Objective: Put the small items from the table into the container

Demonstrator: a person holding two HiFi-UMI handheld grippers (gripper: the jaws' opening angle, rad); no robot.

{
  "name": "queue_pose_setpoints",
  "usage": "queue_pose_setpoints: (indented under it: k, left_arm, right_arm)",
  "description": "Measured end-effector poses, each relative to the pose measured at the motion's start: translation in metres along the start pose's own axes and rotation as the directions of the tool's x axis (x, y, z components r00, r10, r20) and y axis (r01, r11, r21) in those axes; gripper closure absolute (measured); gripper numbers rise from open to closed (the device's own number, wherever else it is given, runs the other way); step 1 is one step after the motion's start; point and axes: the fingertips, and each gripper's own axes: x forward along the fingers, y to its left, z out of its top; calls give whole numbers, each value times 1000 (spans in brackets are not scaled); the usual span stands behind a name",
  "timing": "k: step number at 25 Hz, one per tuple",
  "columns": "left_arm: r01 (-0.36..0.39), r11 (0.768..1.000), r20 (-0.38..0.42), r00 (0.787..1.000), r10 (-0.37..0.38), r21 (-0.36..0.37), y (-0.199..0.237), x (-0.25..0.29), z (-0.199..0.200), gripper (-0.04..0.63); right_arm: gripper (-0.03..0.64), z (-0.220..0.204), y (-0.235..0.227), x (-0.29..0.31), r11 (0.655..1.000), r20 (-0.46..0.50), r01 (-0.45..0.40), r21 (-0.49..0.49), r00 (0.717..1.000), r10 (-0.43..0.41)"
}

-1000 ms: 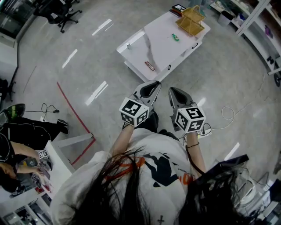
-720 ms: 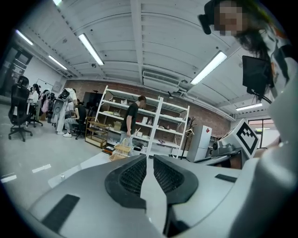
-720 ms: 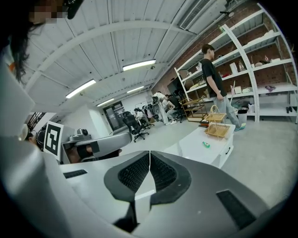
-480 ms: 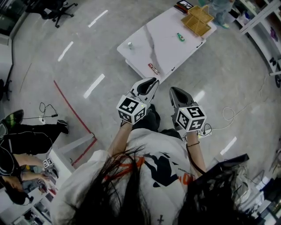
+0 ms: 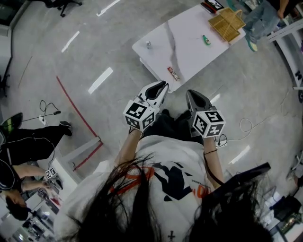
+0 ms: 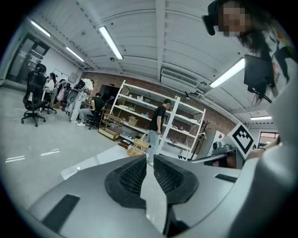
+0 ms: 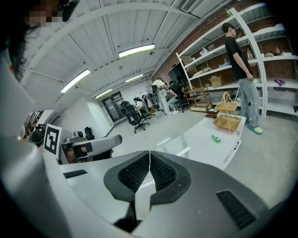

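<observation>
A white table (image 5: 189, 45) stands ahead on the grey floor. On it lie a small silver item (image 5: 148, 44), a red-and-white bar (image 5: 173, 73) near the front edge and a green item (image 5: 206, 39). A wicker basket (image 5: 228, 24) sits at the table's far end. My left gripper (image 5: 162, 85) is held in the air short of the table, its pads a narrow slit apart with nothing between them (image 6: 150, 157). The right gripper (image 5: 189, 93) hangs beside it, shut and empty (image 7: 149, 152). The right gripper view shows the green item (image 7: 215, 138) and the basket (image 7: 228, 122).
A dark flat object (image 5: 213, 5) lies at the table's far corner. A person in jeans (image 7: 240, 69) stands by white shelving (image 7: 274, 60) behind the table. A red floor line (image 5: 75, 106) and a seated person (image 5: 19, 156) are at the left. Office chairs (image 6: 32, 100) stand far off.
Both grippers have moved forward and a little down toward the table, which now sits closer in the head view. A person in jeans has come into sight by the basket.
</observation>
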Motion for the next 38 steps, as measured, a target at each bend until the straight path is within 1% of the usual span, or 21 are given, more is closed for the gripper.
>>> queue_pose_setpoints:
  k: [6, 10, 13, 17, 22, 24, 29, 33, 38]
  left_arm:
    - [-56, 998, 2, 998, 56, -38, 23, 5, 0, 555]
    - [-106, 993, 0, 994, 106, -52, 39, 13, -4, 555]
    - [-164, 984, -18, 986, 163, -65, 55, 18, -13, 555]
    - [-241, 966, -45, 970, 238, -93, 73, 27, -26, 555]
    - [-320, 942, -73, 947, 314, -101, 100, 50, -43, 555]
    - [-340, 934, -82, 939, 333, -108, 111, 62, -50, 555]
    - [-365, 922, -113, 929, 352, -128, 134, 89, -72, 555]
    - [-372, 919, -143, 924, 354, -130, 147, 106, -93, 555]
    - [-398, 904, -174, 912, 371, -156, 165, 124, -123, 555]
  right_arm:
    - [600, 2, -16, 29, 1000, -70, -22, -16, 997, 21]
    - [600, -3, -35, 58, 998, -124, -52, -38, 991, 46]
    - [598, -15, -53, 85, 995, -185, -84, -46, 980, 74]
    - [598, -34, -82, 120, 992, -276, -117, -52, 956, 98]
    - [597, -61, -112, 163, 984, -380, -159, -78, 917, 118]
    - [583, -73, -123, 179, 980, -423, -177, -87, 898, 125]
    - [520, -109, -147, 217, 972, -522, -213, -97, 843, 133]
    - [494, -138, -164, 243, 970, -577, -224, -99, 806, 127]
    - [468, -180, -185, 270, 968, -640, -230, -98, 760, 116]
